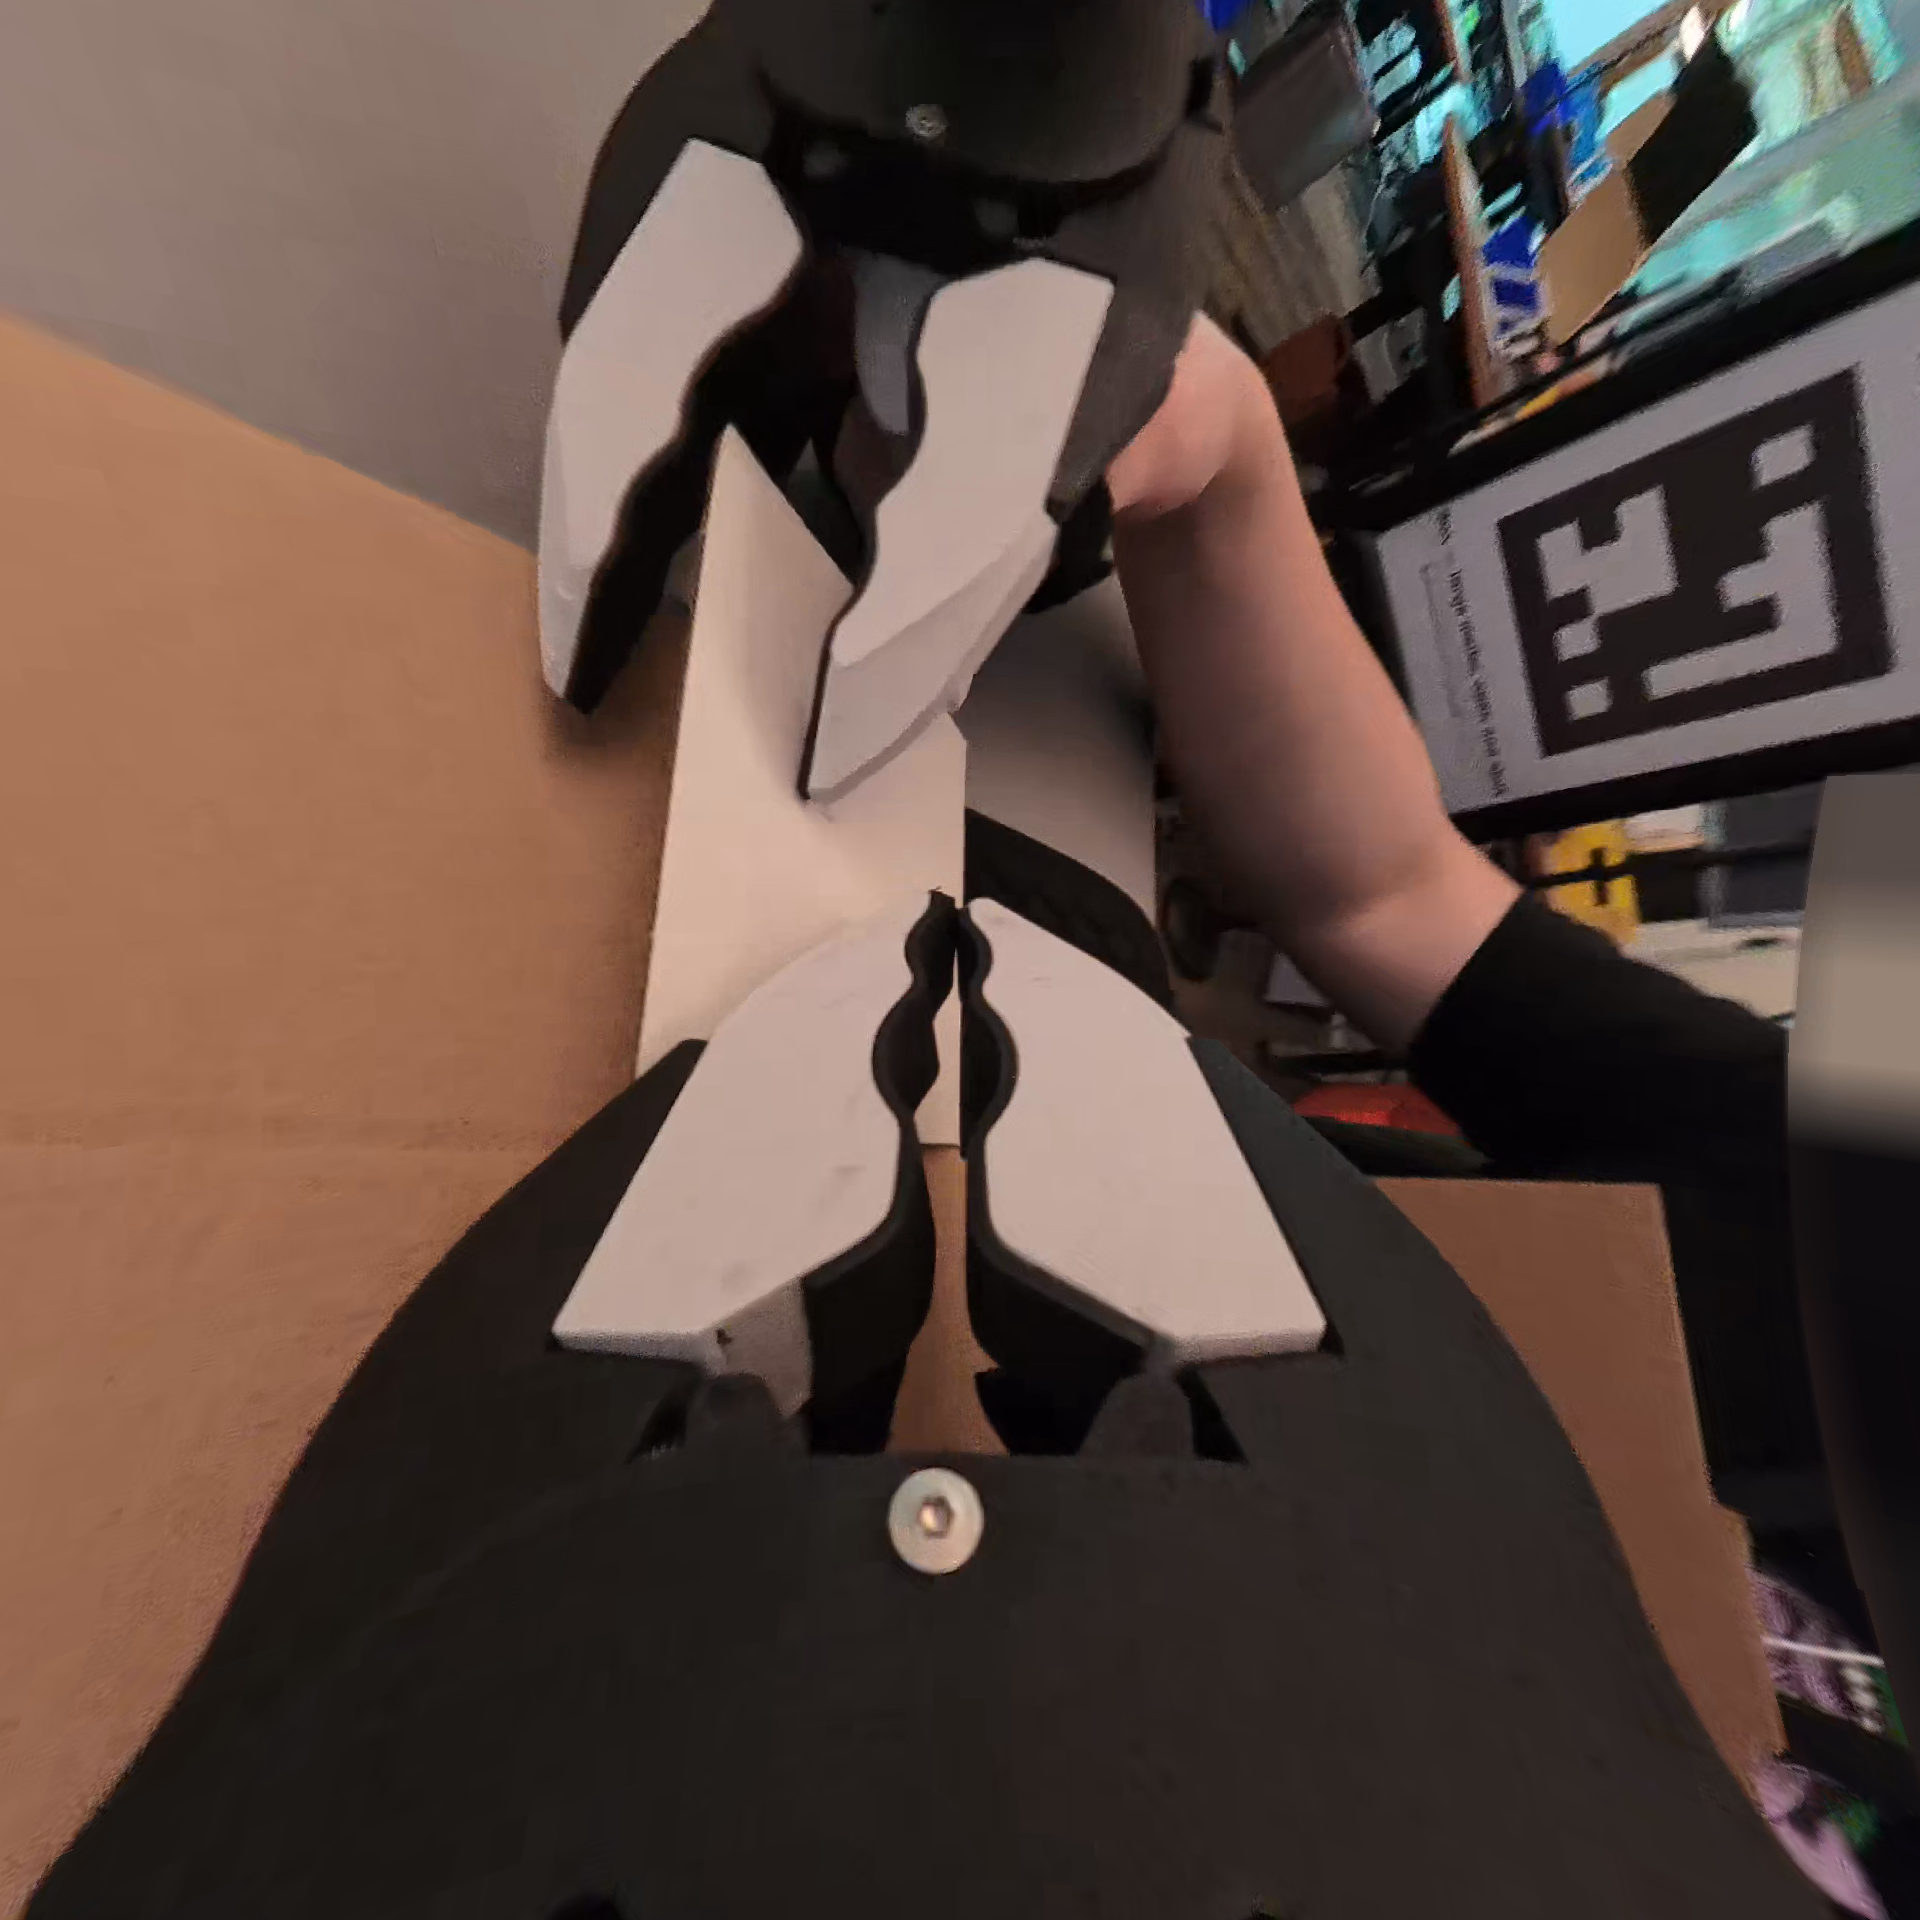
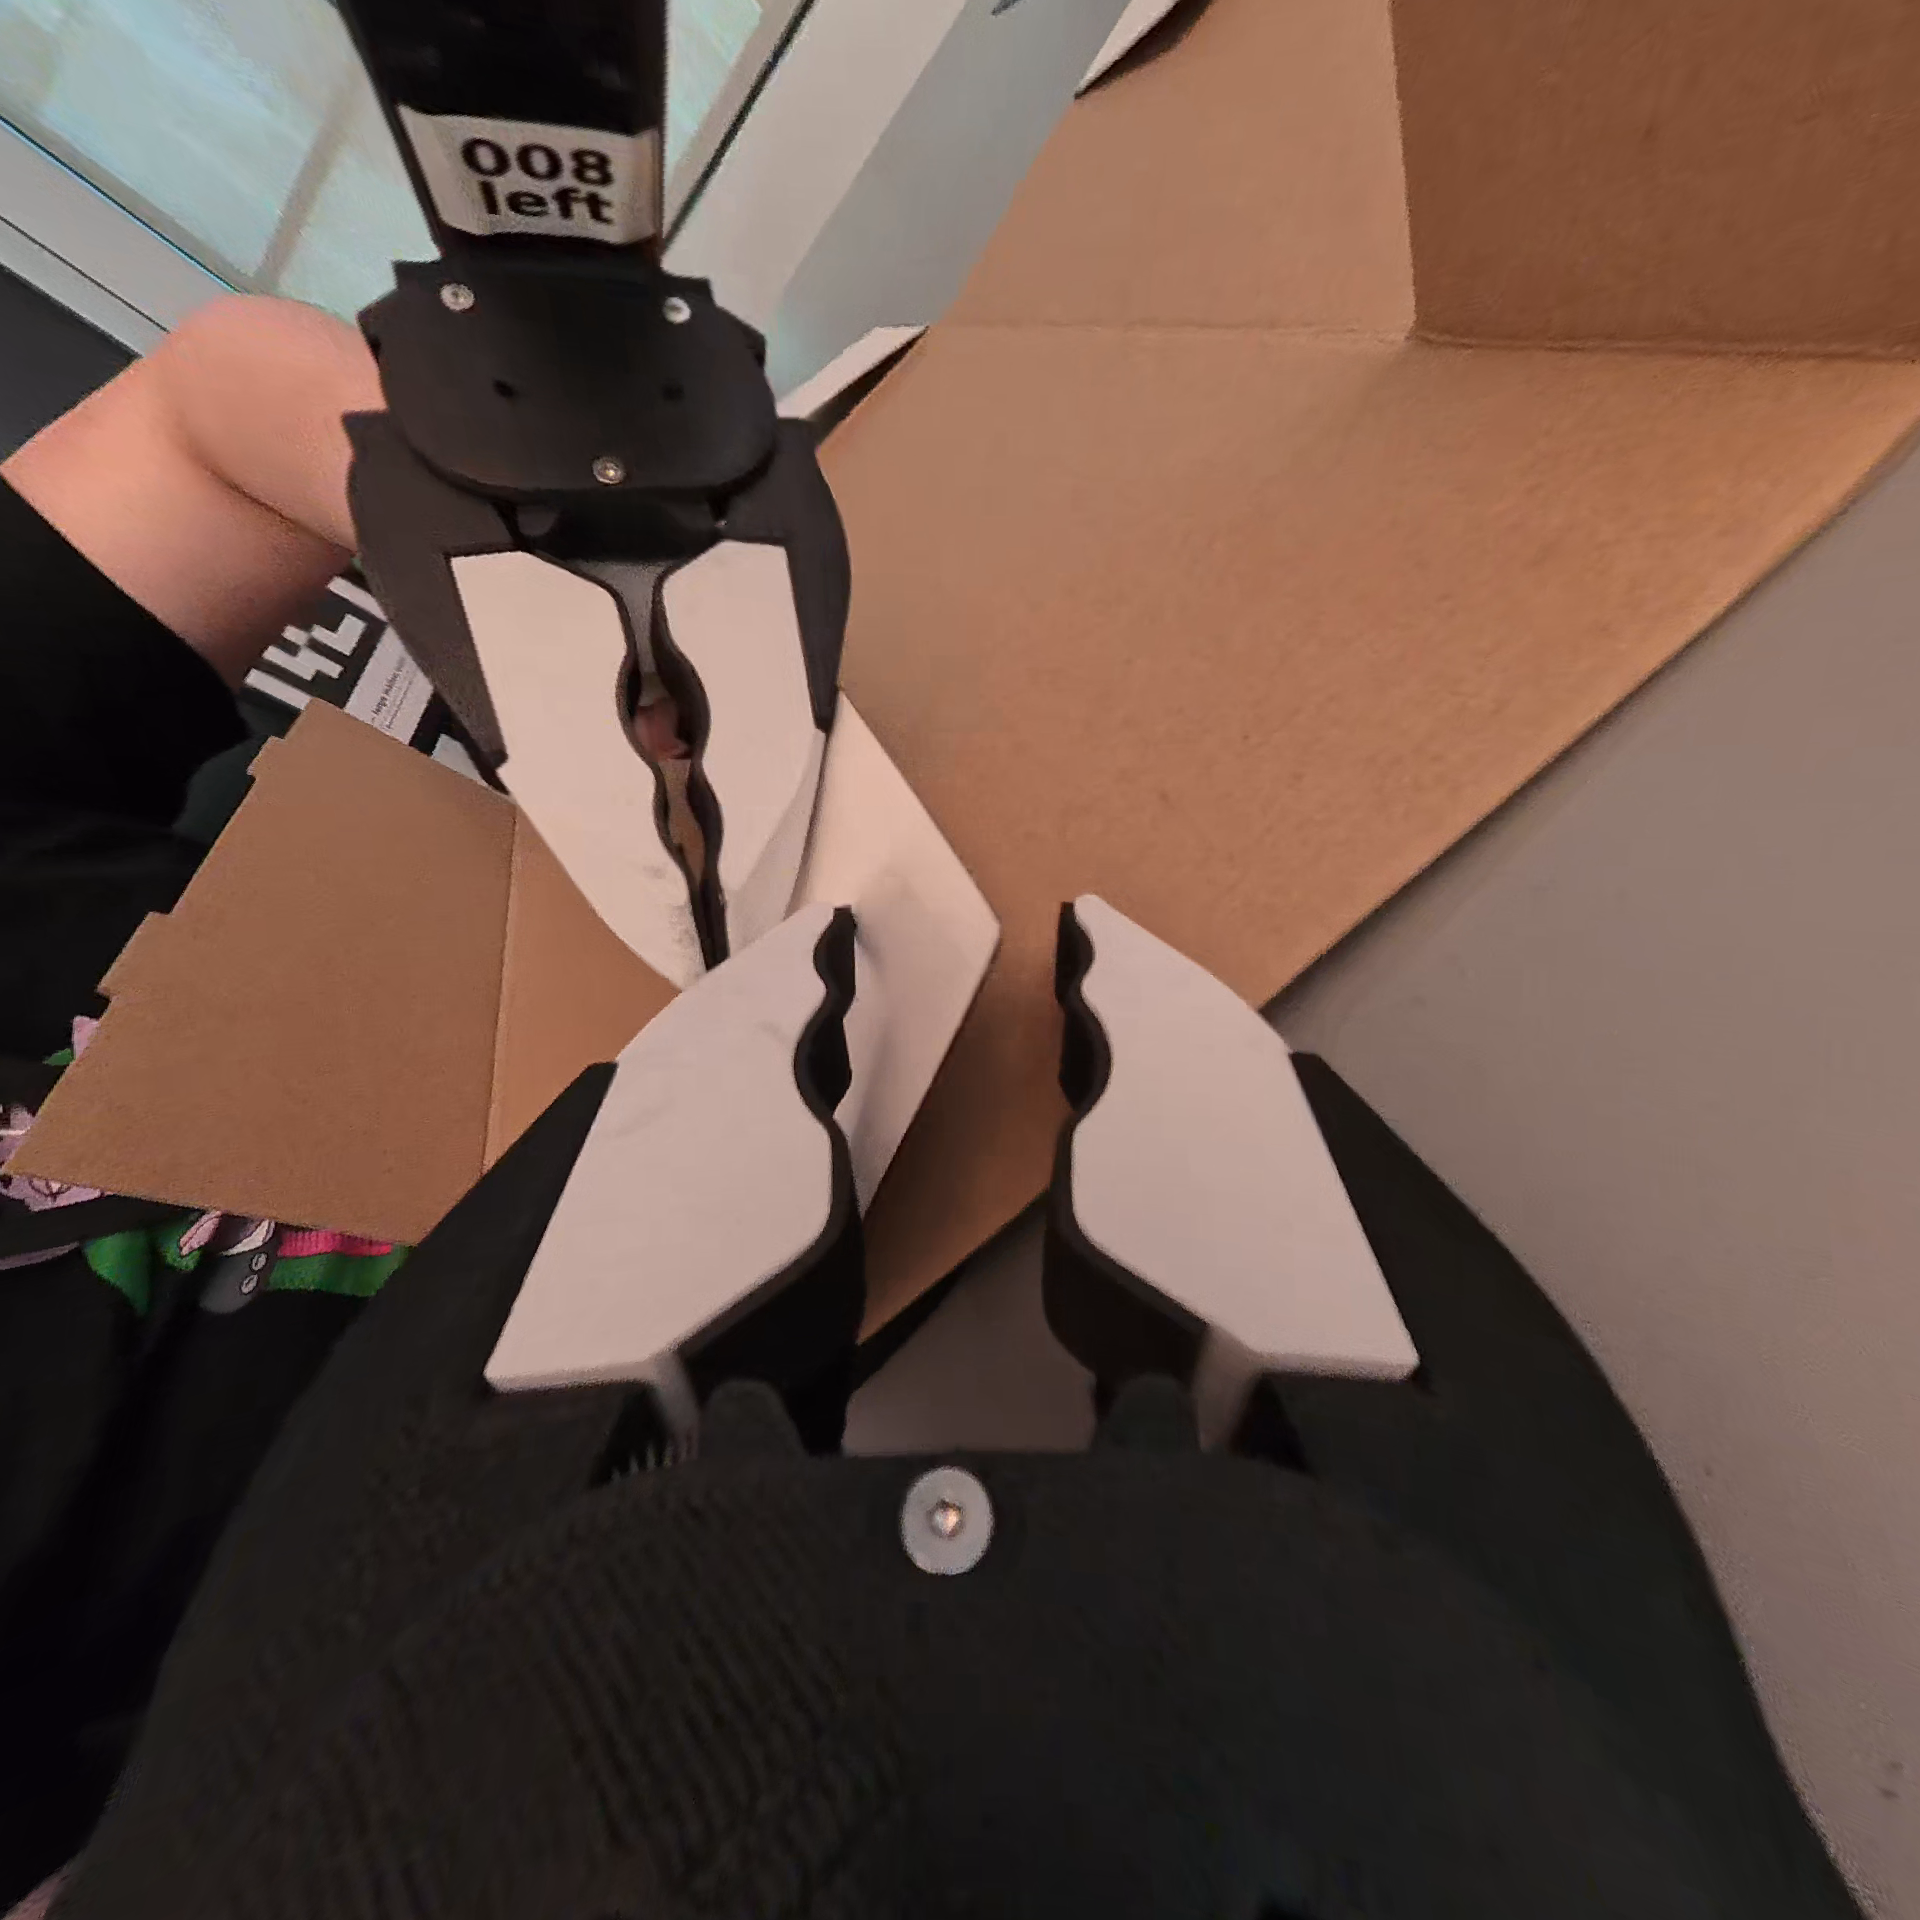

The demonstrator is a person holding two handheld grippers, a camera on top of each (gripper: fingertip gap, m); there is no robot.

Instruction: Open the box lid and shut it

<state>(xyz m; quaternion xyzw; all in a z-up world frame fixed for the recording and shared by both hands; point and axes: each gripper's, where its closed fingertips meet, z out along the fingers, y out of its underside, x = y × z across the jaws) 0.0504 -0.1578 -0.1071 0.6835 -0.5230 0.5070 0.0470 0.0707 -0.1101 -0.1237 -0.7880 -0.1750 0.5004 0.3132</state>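
Observation:
A cardboard box lies opened out, brown inside (image 2: 1195,623) and white outside. A narrow white lid flap (image 2: 914,862) stands up from the brown panel (image 1: 260,727). My left gripper (image 1: 954,914) is shut on the edge of this white flap (image 1: 769,831); it also shows in the right wrist view (image 2: 712,951), coming in from above. My right gripper (image 2: 956,914) is open, its two fingers straddling the same flap. In the left wrist view the right gripper (image 1: 696,743) faces mine, open around the flap's far end.
A brown side flap (image 2: 291,987) sticks out to the left, also seen in the left wrist view (image 1: 1507,1351). A grey tabletop (image 2: 1662,1143) lies to the right. A person's bare arm (image 1: 1299,727) and a black-and-white marker board (image 1: 1683,582) are close by.

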